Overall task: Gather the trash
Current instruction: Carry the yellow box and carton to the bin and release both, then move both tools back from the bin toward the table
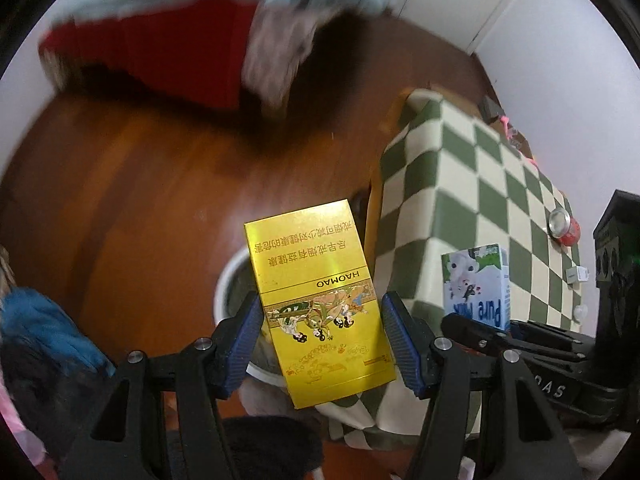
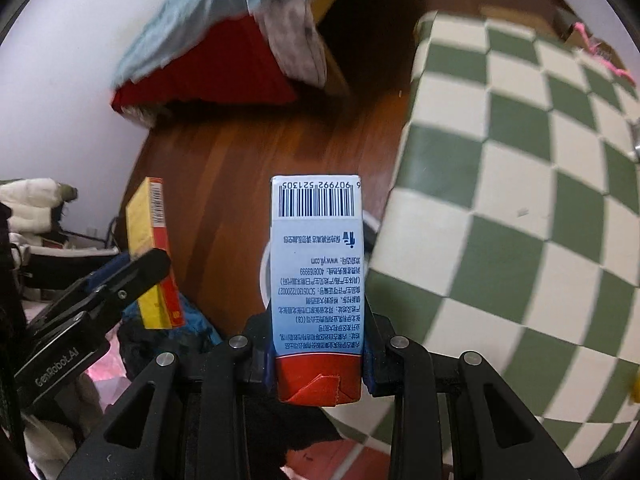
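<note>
A yellow cigarette box stands upright between the blue pads of my left gripper, which is shut on its sides. My right gripper is shut on a blue-and-white milk carton with a red end, barcode outward. Each gripper also shows in the other's view. The carton and right gripper are at the right of the left wrist view. The yellow box and left gripper are at the left of the right wrist view. Below and behind both items shows the white rim of a round bin.
A table under a green-and-cream checked cloth fills the right side, with a red can and small white items on it. The wooden floor lies beneath. A bed with a red sheet and pale blue blanket is behind; blue and dark clothes lie at the left.
</note>
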The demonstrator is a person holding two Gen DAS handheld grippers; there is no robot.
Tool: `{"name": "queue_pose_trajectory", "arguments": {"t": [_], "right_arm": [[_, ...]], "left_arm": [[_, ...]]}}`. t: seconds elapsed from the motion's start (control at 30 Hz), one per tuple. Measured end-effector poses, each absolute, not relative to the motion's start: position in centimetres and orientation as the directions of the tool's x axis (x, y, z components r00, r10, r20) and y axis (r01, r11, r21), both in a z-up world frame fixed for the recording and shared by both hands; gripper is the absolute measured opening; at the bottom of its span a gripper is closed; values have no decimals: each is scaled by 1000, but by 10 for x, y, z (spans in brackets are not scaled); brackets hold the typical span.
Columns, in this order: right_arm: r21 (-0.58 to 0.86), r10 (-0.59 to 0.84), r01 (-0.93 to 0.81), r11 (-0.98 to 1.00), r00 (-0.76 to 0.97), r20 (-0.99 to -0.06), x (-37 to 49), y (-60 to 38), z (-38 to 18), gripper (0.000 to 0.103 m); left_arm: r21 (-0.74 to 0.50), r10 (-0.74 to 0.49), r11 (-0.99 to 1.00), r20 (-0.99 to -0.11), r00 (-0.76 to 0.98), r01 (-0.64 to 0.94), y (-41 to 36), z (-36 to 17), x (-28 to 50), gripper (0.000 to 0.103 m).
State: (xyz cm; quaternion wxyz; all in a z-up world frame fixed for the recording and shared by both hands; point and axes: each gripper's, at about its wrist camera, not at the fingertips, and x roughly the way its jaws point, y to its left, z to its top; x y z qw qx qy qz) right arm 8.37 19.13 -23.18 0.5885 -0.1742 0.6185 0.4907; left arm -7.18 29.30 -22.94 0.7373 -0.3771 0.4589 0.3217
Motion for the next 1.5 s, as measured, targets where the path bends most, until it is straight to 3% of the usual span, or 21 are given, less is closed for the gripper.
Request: {"name": "queue_pose_trajectory", "arguments": {"t": [0.13,0.37,0.4,0.47,0.5,0.7,0.83,0.87,1.03,1.5], "right_arm": [[367,279,-804,468,-259,-925,70,220,-274,33],[302,176,-839,452,-248,-953,59,264,-315,33],[298,162,-841,452,-251,-954,58,268,-319,34],[282,136,-846,453,-247,-959,59,281,-329,34],[273,124,-850,451,-243,-962,59,286,-333,35],[250,98,-856,452,-231,-968,61,302,-345,61],[246,98,-860,447,-227,-969,57,303,-342,90],[246,97,-861,444,-226,-969,55,302,-339,93],[207,104,-882,423,-179,-978,47,287,-318,101],[134,146,-906,402,-81,-986,31,223,-265,101]], "left_arm": [[-321,29,459,-926,375,-828,313,-267,-78,58],[-339,-16,375,-933,360,-863,333,-301,-100,60],[-341,-16,360,-933,360,-868,335,-303,-105,64],[-334,-9,341,-936,352,-879,339,-305,-114,93],[-325,1,334,-939,345,-885,341,-305,-118,96],[-282,47,308,-950,310,-909,346,-300,-133,97],[-213,129,323,-955,266,-922,341,-284,-139,97],[-183,165,330,-955,247,-926,337,-278,-141,97],[-73,250,355,-953,170,-932,319,-260,-142,97],[34,350,403,-929,120,-915,267,-214,-142,97]]}}
